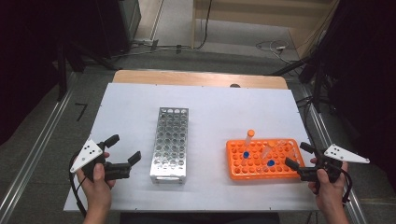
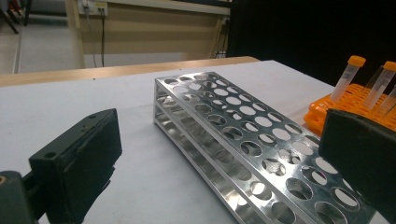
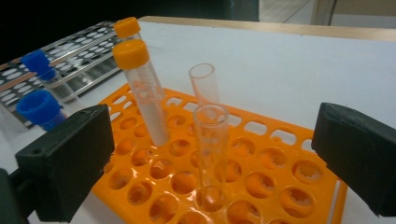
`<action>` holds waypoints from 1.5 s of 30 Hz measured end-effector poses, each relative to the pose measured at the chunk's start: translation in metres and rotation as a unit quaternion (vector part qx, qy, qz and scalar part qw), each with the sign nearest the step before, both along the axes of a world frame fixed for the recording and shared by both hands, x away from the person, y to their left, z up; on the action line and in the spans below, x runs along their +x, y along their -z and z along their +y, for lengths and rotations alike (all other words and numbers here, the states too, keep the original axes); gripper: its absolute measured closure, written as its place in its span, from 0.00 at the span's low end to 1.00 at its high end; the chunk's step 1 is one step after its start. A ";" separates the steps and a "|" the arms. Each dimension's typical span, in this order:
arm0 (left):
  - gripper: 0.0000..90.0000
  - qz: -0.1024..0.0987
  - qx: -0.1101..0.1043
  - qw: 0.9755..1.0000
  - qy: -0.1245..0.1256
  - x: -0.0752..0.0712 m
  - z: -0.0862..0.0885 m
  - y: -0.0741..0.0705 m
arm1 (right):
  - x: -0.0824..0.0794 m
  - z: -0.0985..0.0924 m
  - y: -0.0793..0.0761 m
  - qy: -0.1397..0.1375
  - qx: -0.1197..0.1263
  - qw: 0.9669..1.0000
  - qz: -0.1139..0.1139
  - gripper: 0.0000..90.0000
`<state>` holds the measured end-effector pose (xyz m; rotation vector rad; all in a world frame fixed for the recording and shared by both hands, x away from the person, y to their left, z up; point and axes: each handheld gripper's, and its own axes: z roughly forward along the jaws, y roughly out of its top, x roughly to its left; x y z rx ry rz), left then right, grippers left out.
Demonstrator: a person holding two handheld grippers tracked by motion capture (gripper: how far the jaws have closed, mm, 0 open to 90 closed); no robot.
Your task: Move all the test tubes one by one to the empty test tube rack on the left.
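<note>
Orange rack [image 1: 262, 160]: just ahead of your right claw [image 1: 299, 155], which is spread, empty.
Left claw [image 1: 125, 148]: spread beside metal rack [image 1: 170, 142].

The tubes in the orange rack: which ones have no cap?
The two clear tubes nearest the right gripper are open at the top; the others carry orange caps or blue caps.

A white-topped table [image 1: 210, 107] with a wooden far edge carries a metal rack [image 1: 170, 143] left of centre and an orange rack [image 1: 264, 159] to the right, well apart.
</note>
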<state>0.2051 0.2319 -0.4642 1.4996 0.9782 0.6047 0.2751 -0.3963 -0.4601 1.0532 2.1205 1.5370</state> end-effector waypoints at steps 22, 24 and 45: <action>0.00 0.007 -0.004 1.000 0.000 0.001 0.001 0.001 | 0.000 -0.004 0.024 -0.020 -0.038 0.998 0.051 0.59; 0.00 0.008 -0.004 1.000 0.001 0.001 0.001 0.001 | 0.000 -0.005 0.026 -0.021 -0.036 0.998 0.047 0.63; 0.00 0.015 0.004 1.000 0.010 0.004 -0.003 0.002 | 0.001 0.003 0.019 -0.009 -0.058 0.998 0.030 0.82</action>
